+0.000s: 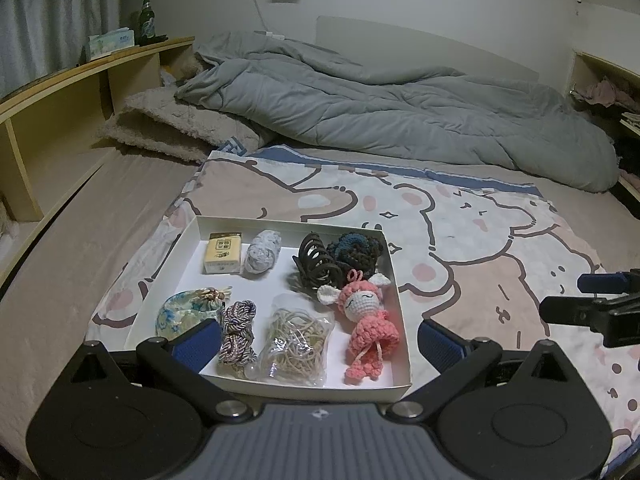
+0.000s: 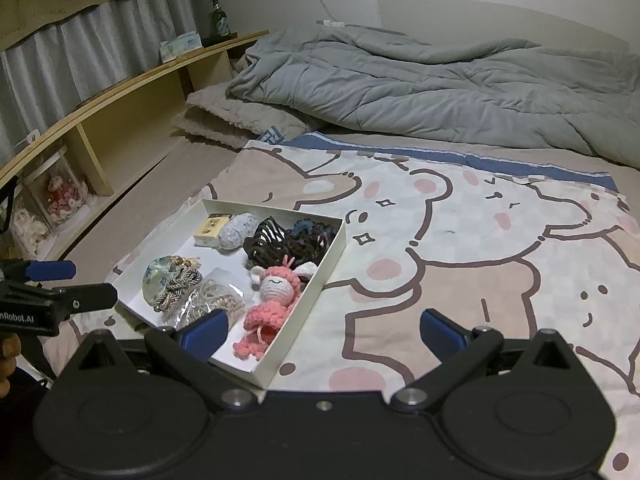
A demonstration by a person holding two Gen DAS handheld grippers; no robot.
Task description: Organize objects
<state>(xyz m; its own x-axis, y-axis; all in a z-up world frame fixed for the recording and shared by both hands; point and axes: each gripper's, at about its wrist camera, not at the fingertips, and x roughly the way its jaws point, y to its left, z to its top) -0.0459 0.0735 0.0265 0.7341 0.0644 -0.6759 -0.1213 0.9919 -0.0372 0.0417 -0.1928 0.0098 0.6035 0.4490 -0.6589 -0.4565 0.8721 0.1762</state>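
Tray (image 1: 390, 264) set on blanket (image 1: 460, 232) on bed, quilt (image 1: 380, 108) heaped behind. In tray, back row left to right: small box (image 1: 223, 255), yarn ball (image 1: 262, 256), hair claw (image 1: 316, 266), scrunchie (image 1: 356, 252). Front row: pouch (image 1: 180, 314), cord bundle (image 1: 237, 332), bagged rubber bands (image 1: 296, 340), crochet doll (image 1: 366, 320). Shelf (image 1: 60, 92) at left of bed, bottle (image 1: 146, 20) on it.

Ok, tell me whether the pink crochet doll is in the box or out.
In. The pink crochet doll lies flat inside the white box, at its right wall.
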